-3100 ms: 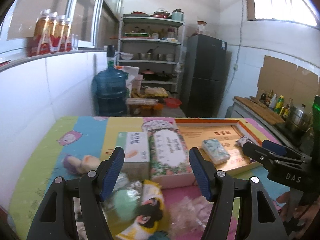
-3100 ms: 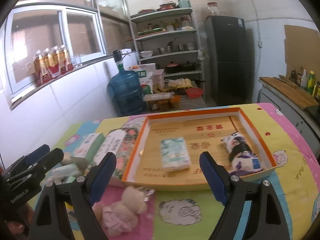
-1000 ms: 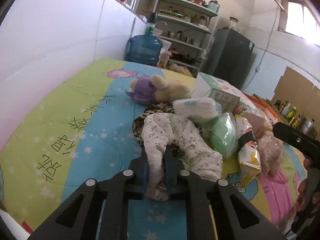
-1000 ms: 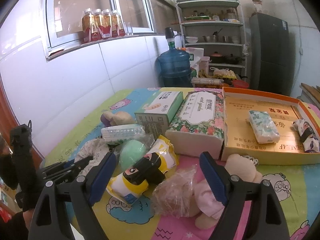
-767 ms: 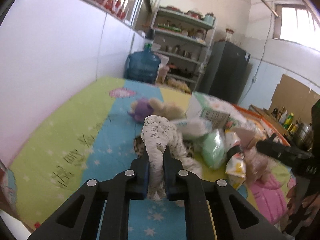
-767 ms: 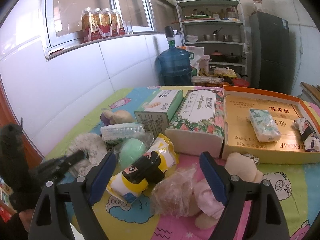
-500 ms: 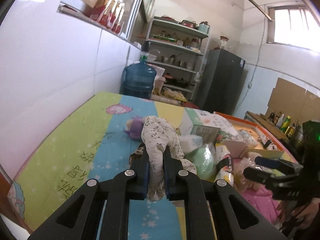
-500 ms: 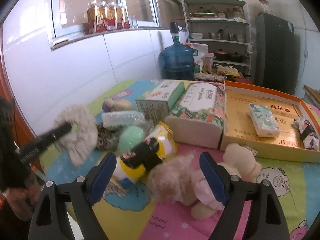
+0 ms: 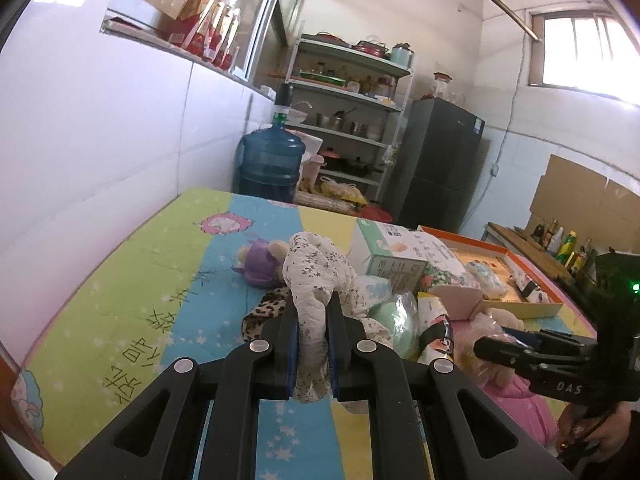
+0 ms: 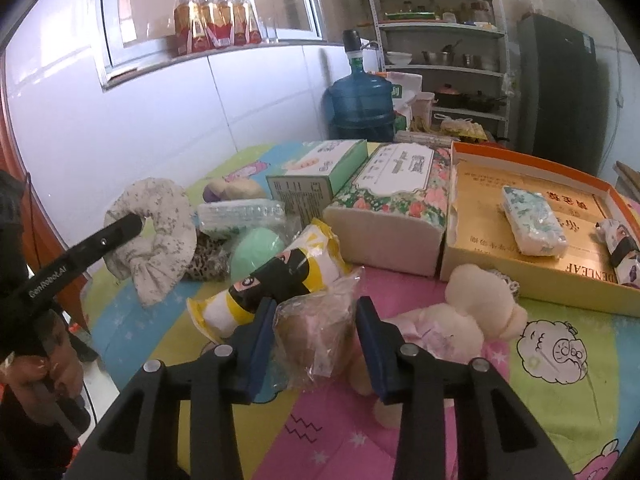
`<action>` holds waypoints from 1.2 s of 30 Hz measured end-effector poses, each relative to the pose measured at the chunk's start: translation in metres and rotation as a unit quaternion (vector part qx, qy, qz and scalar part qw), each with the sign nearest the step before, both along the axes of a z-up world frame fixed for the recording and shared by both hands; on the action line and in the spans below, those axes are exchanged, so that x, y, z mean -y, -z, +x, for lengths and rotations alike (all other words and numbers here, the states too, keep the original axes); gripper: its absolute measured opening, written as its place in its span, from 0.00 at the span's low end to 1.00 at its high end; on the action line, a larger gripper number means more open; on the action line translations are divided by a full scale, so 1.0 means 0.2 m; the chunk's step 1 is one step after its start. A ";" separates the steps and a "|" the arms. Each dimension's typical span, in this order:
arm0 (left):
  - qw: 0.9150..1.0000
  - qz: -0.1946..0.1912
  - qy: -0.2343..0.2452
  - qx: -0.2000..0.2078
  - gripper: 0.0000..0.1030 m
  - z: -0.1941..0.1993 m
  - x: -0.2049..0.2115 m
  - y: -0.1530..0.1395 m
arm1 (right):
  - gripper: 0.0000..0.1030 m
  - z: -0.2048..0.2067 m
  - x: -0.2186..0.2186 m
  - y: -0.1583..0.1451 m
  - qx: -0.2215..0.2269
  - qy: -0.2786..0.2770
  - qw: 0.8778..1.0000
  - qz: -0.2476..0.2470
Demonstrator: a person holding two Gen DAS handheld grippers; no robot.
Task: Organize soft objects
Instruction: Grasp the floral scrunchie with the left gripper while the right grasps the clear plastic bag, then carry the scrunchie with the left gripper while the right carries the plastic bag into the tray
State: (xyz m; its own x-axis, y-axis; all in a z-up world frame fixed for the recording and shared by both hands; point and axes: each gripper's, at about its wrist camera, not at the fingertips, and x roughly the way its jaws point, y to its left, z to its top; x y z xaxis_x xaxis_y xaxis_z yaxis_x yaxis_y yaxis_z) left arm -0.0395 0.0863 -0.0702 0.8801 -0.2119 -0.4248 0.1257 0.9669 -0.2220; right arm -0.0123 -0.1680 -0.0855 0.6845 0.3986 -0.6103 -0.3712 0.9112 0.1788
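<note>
Fabric pinched tight between the blue pads of the left gripper (image 9: pixel 313 344): a white floral scrunchie (image 9: pixel 316 276), clamped at one side, lifted clear of the mat (image 9: pixel 120 280), ruffled loop hanging free in the right wrist view (image 10: pixel 154 236)

Right gripper (image 10: pixel 316 328) partly closed around a clear crinkly bag with a pinkish-brown soft thing inside (image 10: pixel 316 340), both pads at or just beside the wrapper; firm grip or mere contact impossible to tell

Just beyond that bag, a yellow and white cartoon pack (image 10: pixel 276 280) lying tilted, and to its right a cream plush toy in pink (image 10: pixel 472 312) flat on the mat. Behind the pack, a green ball in plastic (image 10: pixel 256 248), a leopard-print cloth (image 10: pixel 208 260) and a wrapped tissue pack (image 10: pixel 240 212), bunched close together

Farther back, a green tissue box (image 10: pixel 320 176) beside a floral tissue pack (image 10: pixel 396 200), touching side by side. Right of those, an orange-rimmed tray (image 10: pixel 532 160) with a small floral tissue packet (image 10: pixel 532 220) and another cartoon pack (image 10: pixel 620 244) inside

Near the wall, a purple and beige plush (image 9: pixel 260 260)
</note>
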 end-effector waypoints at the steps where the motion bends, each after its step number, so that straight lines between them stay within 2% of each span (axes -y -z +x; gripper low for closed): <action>1: 1.000 0.002 0.001 0.000 0.11 0.00 0.00 0.00 | 0.39 -0.01 0.01 -0.01 0.003 0.000 1.000 0.002; 8: 1.000 0.001 0.005 0.000 0.11 0.00 0.01 -0.03 | 0.39 -0.02 0.02 -0.07 0.019 -0.001 1.000 0.008; 20: 0.999 0.008 0.016 0.027 0.11 0.02 0.08 -0.16 | 0.39 -0.01 0.09 -0.17 0.047 0.007 0.999 0.020; 36: 0.997 0.009 0.070 0.041 0.11 0.15 0.36 -0.31 | 0.39 -0.01 0.30 -0.25 0.071 0.043 0.996 0.034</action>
